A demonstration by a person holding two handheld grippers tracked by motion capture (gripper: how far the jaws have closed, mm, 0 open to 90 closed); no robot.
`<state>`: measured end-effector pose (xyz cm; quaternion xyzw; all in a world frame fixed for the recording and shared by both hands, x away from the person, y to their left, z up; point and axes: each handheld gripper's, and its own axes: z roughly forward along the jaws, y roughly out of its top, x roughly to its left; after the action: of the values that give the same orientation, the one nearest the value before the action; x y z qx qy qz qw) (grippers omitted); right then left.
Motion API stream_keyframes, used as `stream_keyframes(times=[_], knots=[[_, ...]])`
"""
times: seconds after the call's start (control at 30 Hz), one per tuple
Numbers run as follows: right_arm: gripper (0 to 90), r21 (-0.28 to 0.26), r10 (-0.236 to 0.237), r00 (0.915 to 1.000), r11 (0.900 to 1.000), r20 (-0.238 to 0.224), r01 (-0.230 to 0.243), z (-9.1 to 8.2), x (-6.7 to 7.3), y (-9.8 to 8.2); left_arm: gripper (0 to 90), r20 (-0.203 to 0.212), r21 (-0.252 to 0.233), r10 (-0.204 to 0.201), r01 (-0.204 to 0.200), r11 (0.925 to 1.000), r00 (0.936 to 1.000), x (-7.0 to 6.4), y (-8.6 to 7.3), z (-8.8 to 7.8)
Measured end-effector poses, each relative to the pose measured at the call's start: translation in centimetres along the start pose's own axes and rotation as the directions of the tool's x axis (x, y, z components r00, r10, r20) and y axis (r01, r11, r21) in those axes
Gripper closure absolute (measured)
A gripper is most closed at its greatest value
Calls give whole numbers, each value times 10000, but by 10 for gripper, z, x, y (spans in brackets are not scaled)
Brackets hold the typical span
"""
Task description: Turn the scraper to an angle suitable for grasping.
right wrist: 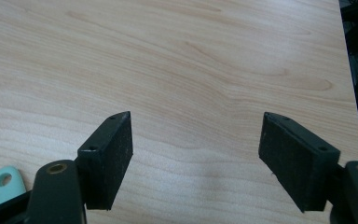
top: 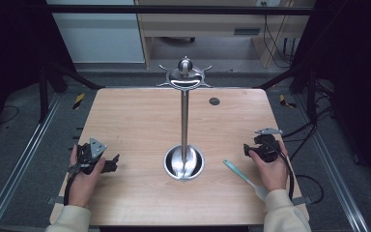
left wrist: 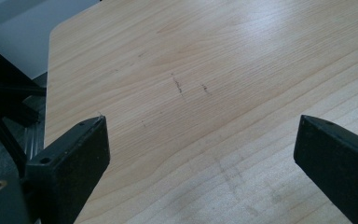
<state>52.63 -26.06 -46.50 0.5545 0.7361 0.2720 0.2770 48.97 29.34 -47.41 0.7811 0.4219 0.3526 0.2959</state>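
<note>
Pale teal spatula point(top: 244, 178), flat on the wooden table point(top: 135, 125), handle end toward the steel stand point(top: 184, 145)

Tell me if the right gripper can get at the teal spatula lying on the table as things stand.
Probably yes. The teal spatula lies flat on the table just beside the right gripper, with bare wood between them. Its jaws stand open and empty, and the metal stand is off to the side.

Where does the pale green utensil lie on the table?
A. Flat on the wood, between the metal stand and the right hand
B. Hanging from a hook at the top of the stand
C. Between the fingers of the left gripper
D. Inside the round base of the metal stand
A: the pale green utensil lies flat on the table, right of the metal stand and beside the right hand.
</note>
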Motion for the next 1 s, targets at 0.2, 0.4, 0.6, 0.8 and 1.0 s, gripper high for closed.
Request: stream_keyframes(times=[0.2,0.4,0.6,0.8,1.0], knots=[[319,244,-182,9997,9995,190,177,-2,3,0,32,40,-11,27,-27,10000,10000,-2,0,-1],[433,191,-322,9988,9993,371,315,-5,5,0,32,36,33,7,-7,10000,10000,-1,0,0],[573,123,-705,9969,9975,356,701,-7,8,0,32,38,19,50,-50,10000,10000,-2,0,0],[697,319,-976,9952,9947,-9,976,-6,16,0,32,48,16,80,-80,10000,10000,-2,1,0],[791,416,-1421,9887,9887,-475,1441,-6,24,1,33,64,7,141,-141,9999,9999,-1,2,0]])
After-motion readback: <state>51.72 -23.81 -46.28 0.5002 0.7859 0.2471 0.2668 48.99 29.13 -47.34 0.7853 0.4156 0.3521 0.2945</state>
